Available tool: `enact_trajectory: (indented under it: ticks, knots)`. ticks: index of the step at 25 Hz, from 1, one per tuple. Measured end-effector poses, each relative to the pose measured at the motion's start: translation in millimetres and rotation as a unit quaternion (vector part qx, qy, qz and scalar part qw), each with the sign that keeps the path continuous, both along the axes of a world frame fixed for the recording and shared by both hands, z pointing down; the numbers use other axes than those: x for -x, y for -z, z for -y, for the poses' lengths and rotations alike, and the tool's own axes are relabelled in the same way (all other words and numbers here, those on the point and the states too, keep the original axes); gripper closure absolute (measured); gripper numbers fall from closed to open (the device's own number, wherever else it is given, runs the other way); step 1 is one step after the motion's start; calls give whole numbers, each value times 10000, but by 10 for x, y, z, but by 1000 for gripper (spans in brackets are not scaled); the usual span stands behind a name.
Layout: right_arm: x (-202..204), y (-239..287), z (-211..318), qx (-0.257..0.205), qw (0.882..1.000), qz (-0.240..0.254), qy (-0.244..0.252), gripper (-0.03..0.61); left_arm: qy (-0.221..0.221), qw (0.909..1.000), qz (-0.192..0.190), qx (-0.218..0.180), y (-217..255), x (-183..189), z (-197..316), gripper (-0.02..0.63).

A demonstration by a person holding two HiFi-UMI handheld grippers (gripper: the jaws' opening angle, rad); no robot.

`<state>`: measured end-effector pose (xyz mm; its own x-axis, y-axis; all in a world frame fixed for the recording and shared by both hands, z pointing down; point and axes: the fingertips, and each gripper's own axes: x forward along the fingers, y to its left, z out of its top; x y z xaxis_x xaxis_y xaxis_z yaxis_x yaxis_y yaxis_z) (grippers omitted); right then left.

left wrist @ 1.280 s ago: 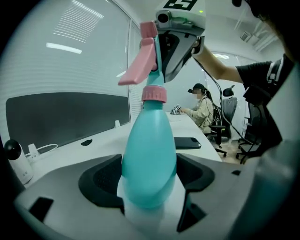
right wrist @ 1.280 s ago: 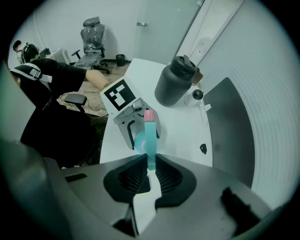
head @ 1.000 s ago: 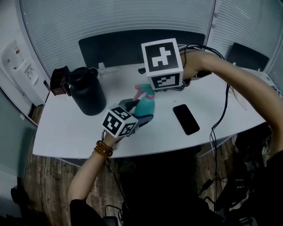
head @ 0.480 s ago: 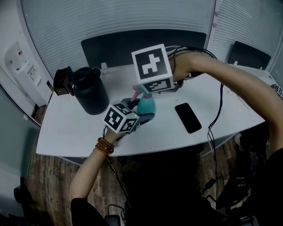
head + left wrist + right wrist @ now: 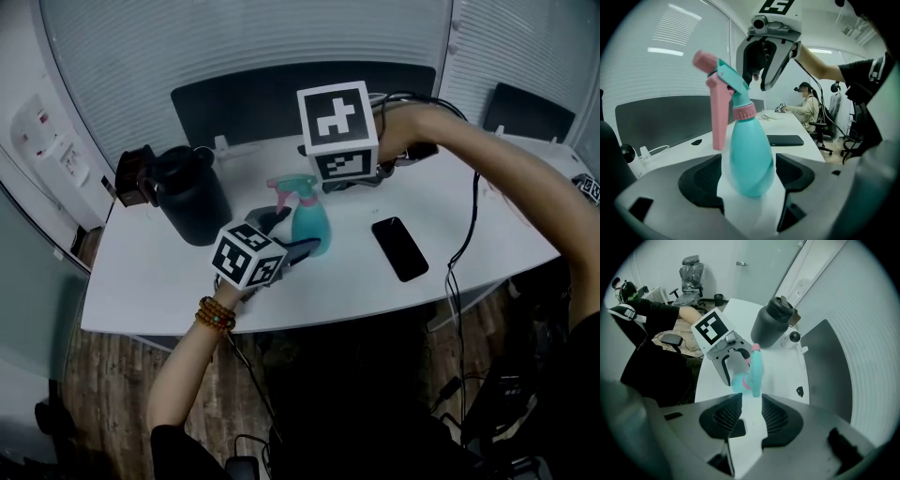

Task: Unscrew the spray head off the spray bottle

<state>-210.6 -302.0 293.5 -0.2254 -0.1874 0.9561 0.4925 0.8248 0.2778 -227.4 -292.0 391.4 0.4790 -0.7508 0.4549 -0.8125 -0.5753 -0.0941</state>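
A teal spray bottle [image 5: 310, 223] with a pink spray head [image 5: 289, 185] stands upright on the white table [image 5: 169, 281]. My left gripper [image 5: 298, 246] reaches in from the front. Its two pads sit against the bottle's lower body [image 5: 747, 159], one on each side. My right gripper [image 5: 750, 411] points steeply down from above, under its marker cube [image 5: 337, 131]. Its jaws have just been opening. They stand apart with nothing between the pads, and the spray head [image 5: 753, 373] lies just beyond their tips. In the left gripper view the right gripper [image 5: 759, 80] hangs right above the head.
A black jug [image 5: 187, 197] stands at the table's left. A dark phone [image 5: 396, 249] lies to the right of the bottle. Cables [image 5: 466, 225] trail off the right side, and a dark chair back [image 5: 281, 94] rises behind the table. A seated person [image 5: 806, 101] is far off.
The right gripper's cube has shifted back and to the right, and the pink spray head now shows clear of it. The left gripper and bottle have hardly moved.
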Motion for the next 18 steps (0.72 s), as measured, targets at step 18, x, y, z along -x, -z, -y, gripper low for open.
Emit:
enact_trajectory:
  ticks: [18]
  knots:
    - [-452, 370, -449, 1855, 9102, 3704, 40, 446, 529, 9900, -899, -954, 546, 354, -590, 268]
